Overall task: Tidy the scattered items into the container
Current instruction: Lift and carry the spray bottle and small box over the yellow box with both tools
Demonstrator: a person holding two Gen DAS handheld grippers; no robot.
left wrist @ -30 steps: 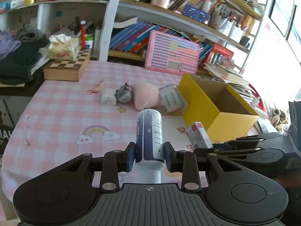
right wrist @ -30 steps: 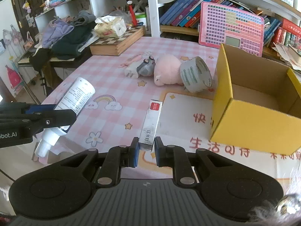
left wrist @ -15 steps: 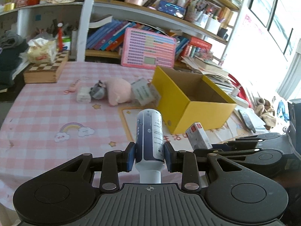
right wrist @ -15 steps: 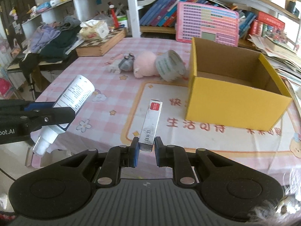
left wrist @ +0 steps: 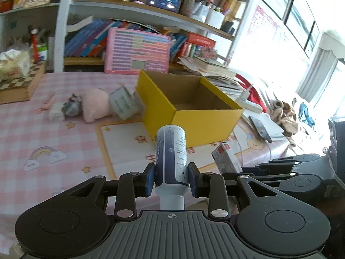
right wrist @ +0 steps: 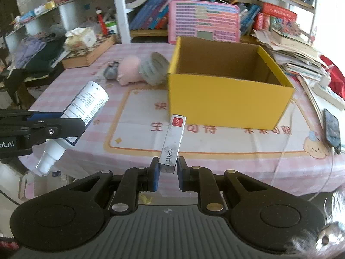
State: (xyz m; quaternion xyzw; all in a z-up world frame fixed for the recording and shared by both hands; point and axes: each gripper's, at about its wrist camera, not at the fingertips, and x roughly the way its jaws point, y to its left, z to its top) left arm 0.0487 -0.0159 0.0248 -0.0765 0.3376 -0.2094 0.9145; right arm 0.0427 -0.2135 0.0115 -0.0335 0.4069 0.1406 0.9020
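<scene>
Two claws are up over the near edge of the desk (right wrist: 133, 99), each with one item. The left claw (left wrist: 171, 180) is clamped on a bottle (left wrist: 171, 155), white and dark blue, its cap end pointing back at the camera. The right claw (right wrist: 167, 173) is clamped on the near end of a slim staple box (right wrist: 173, 143) (grey, with a red end cap), which juts forward and up toward the container.

One yellow box (right wrist: 226, 99) stands open on the printed mat (right wrist: 138, 133), its inside brown; nothing can be seen in the part of its floor that shows. Three loose items lie together just left of it on the pink checked cloth: a tape roll (right wrist: 154, 69) leaning against the box's left wall, a pink plush (right wrist: 129, 69) touching the roll, and a small grey toy (right wrist: 111, 72) beside the plush. From the left wrist view a small white block (left wrist: 56, 112) shows just beyond the grey toy.

One phone (right wrist: 332, 130) lies at the right edge of the desk, one chessboard case (right wrist: 88, 52) at the far left with a tissue pack (right wrist: 80, 37) on it.
</scene>
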